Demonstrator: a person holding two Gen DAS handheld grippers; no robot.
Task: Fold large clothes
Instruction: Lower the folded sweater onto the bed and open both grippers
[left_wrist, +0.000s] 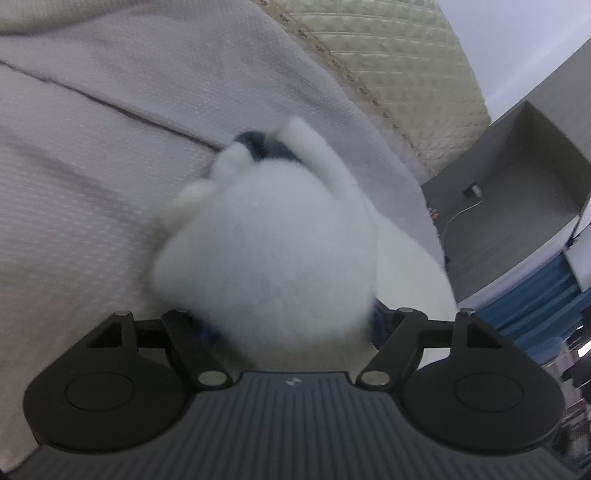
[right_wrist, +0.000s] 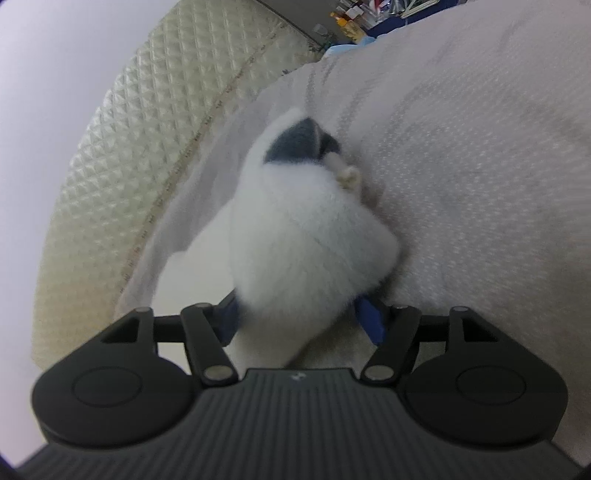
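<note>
A white fluffy garment (left_wrist: 273, 258) with a dark blue patch (left_wrist: 258, 144) is bunched up on a pale textured bedcover (left_wrist: 110, 110). It lies over and between the jaws of my left gripper (left_wrist: 284, 206), which stand wide apart. Only the base of a blue finger (left_wrist: 379, 325) shows. In the right wrist view the same fleece (right_wrist: 306, 240), with a dark grey-blue patch (right_wrist: 295, 144), fills the gap of my right gripper (right_wrist: 299, 206). Those jaws are also spread, with a blue finger (right_wrist: 370, 325) showing. The pads of both grippers are hidden by the cloth.
A cream quilted mattress (left_wrist: 388, 55) (right_wrist: 129, 129) edges the bedcover (right_wrist: 461, 147). Beyond the bed, a grey open box or shelf (left_wrist: 517, 166) holds a cable, with a blue surface (left_wrist: 535, 291) below it. Small clutter (right_wrist: 362, 14) sits far behind the bed.
</note>
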